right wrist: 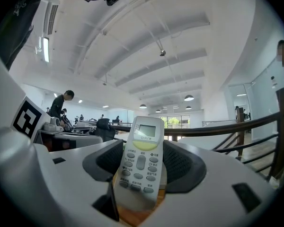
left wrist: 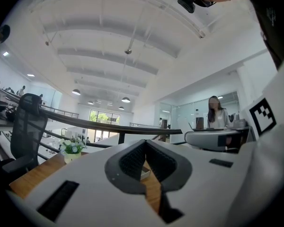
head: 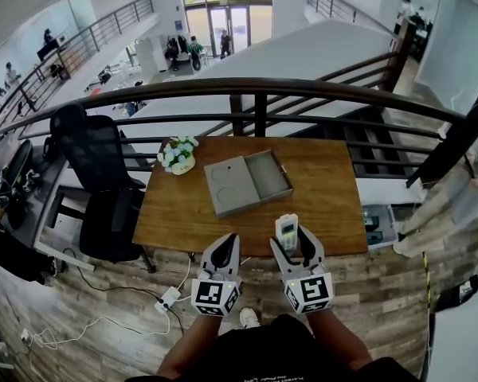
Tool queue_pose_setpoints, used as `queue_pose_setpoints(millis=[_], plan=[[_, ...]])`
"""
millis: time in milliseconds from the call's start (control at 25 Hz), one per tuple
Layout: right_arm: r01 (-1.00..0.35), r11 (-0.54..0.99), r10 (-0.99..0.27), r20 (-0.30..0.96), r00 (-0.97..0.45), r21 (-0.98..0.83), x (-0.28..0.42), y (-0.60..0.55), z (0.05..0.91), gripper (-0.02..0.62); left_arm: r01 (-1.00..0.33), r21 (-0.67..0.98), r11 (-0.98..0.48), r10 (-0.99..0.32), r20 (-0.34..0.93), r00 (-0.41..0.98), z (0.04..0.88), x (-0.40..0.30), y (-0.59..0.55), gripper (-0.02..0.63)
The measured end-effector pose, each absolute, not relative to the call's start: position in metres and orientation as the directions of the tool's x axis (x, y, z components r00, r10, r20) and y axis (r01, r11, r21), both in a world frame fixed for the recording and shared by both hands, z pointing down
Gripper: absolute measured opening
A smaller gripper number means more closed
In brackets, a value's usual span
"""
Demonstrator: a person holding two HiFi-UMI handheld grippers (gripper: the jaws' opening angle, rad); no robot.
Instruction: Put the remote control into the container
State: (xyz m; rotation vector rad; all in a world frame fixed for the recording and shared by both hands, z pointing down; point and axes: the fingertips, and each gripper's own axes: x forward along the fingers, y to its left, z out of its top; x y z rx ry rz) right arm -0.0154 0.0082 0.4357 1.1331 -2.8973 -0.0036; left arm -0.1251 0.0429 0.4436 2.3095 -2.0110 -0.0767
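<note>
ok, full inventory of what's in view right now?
remote control: 1, white, held in the right gripper, over table's near edge
container: 1, grey, open, empty, mid-table
flower pot: 1, white flowers, table's far left corner
table: 1, brown wood, beside railing
office chair: 1, black, left of table
power strip: 1, white, on floor with cables
left gripper: 1, white, jaws together, empty
right gripper: 1, white, shut on remote control

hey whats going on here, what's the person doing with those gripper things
A person holds a gripper in each hand. The right gripper is clamped on a white remote control, near the front edge of the wooden table. The left gripper is shut and empty beside it. The grey container lies open farther back, nothing in it yet.
</note>
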Motion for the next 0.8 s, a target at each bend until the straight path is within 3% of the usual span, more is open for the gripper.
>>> queue_pose_setpoints(millis=[800], plan=[[-0.682,0.730,-0.680,0.055,-0.731,-0.040,-0.026,-0.090,0.455,0.275,-0.980,0.064,-0.190,-0.979,0.064,0.194,0.457,-0.127,-0.041,0.006]])
